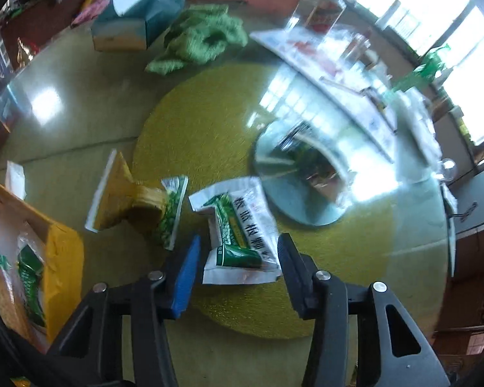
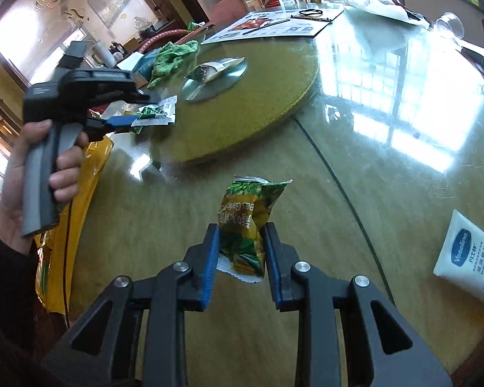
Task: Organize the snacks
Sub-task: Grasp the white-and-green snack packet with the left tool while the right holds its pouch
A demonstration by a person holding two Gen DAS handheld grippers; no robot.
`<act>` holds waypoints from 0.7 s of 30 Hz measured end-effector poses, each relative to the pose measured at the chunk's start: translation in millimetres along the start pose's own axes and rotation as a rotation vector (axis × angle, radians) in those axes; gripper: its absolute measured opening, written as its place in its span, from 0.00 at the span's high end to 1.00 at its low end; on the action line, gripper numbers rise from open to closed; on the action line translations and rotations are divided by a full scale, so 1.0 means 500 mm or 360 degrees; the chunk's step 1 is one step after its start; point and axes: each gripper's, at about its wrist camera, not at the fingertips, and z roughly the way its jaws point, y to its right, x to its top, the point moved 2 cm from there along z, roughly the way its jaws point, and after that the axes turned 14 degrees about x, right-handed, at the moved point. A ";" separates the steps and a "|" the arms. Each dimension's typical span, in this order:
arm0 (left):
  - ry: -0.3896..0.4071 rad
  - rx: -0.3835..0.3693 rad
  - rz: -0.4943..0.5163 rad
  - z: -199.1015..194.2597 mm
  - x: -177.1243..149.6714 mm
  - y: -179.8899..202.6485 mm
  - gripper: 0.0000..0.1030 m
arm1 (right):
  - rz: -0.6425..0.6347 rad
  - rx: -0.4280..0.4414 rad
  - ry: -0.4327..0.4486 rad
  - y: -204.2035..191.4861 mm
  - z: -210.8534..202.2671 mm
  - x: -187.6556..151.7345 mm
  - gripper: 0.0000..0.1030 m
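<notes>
While the right gripper [image 2: 240, 251] is angled down at the glass table [image 2: 387, 174], its two blue-padded jaws are clamped on a green and yellow pea snack packet [image 2: 247, 225], pinching it at the lower half so the crimped top sticks out toward the round yellow mat [image 2: 242, 103]. That packet sits on the near side of the mat, off its edge.

The left gripper [image 1: 237, 254] is tipped steeply downward over the near part of the mat, held pistol-style by the person's left hand [image 2: 38, 174] with the fingers wrapped round the grey handle. Its jaws sit at a middling width either side of a white and green snack packet [image 1: 238, 225]. There's a visible gap on both sides, so the pads aren't pressing it.

Just left of that packet, another yellow and green snack packet [image 1: 135, 206] lies off the mat's edge. Further left is a yellow box [image 1: 61, 264] with more packets inside, cut off by the frame.

The left wrist view is pretty smeared, so the stuff beyond the mat's silver centre disc [image 1: 303, 183] is hard to read. A green cloth [image 1: 200, 37] lies past the mat's far side.
</notes>
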 end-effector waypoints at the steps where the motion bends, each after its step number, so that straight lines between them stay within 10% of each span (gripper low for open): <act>1: 0.0014 -0.0001 -0.0005 0.003 -0.002 0.000 0.64 | -0.0005 -0.0002 -0.0001 -0.001 0.000 -0.001 0.72; 9: 0.0117 0.0028 0.0031 -0.060 -0.053 -0.014 0.87 | -0.0016 -0.0009 0.0000 -0.002 0.000 -0.002 0.72; 21: 0.0243 -0.0365 0.0020 -0.210 -0.316 -0.108 0.91 | -0.0070 -0.0130 -0.0021 -0.026 0.007 -0.011 0.72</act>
